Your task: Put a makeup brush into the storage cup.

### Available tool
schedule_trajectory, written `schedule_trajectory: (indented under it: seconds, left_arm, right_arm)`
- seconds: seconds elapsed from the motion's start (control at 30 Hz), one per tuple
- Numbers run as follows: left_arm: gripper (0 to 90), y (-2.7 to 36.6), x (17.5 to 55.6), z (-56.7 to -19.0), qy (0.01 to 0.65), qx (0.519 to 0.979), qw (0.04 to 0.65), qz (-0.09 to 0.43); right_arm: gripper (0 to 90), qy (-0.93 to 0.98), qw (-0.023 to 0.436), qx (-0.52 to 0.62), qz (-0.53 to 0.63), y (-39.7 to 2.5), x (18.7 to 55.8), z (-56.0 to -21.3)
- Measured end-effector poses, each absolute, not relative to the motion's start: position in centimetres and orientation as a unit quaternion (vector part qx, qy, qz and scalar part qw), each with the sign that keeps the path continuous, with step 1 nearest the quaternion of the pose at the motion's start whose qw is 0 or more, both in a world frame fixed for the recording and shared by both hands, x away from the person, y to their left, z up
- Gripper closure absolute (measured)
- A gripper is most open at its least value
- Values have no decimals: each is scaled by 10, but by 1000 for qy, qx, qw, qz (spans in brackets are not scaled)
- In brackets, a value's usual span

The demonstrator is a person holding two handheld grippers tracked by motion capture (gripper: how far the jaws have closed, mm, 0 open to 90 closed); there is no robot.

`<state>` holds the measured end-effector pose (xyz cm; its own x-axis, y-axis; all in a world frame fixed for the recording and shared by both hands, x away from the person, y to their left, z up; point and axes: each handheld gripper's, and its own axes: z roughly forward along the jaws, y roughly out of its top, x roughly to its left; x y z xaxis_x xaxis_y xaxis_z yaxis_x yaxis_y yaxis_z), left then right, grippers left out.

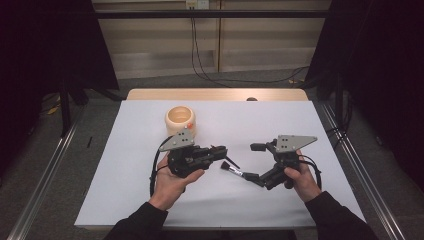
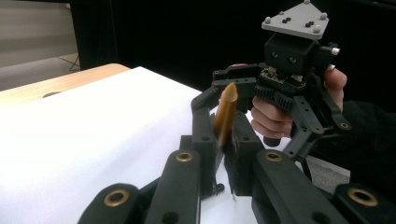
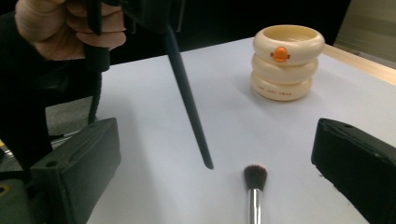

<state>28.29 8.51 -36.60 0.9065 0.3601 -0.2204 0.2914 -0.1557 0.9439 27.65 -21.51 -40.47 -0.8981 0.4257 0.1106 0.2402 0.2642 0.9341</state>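
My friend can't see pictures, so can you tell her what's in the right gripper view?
A makeup brush lies on the white table between two wide-open black jaws. Above it, a thin dark stick slants down from the other hand-held gripper. A cream ringed cup with an orange dot stands behind.

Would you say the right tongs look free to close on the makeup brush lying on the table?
Probably yes: the right tongs stand open with the makeup brush lying between their jaws, nothing over it. The dark stick held by the left tongs points down just beside the bristles.
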Motion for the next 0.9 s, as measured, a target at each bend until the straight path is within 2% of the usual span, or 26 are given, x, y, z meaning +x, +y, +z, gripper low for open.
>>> schedule_trajectory:
  seconds: [0.27, 0.63, 0.9]
  left_arm:
    - [840, 92, 284, -364, 220, 758, 613, 37]
    - [840, 99, 286, -361, 228, 760, 606, 53]
    - [839, 108, 288, -356, 236, 758, 604, 62]
  right_arm:
    - [14, 781, 142, 230, 564, -215, 272, -405]
    - [1, 776, 153, 250, 559, -227, 265, -409]
    - [2, 752, 193, 283, 563, -234, 259, -414]
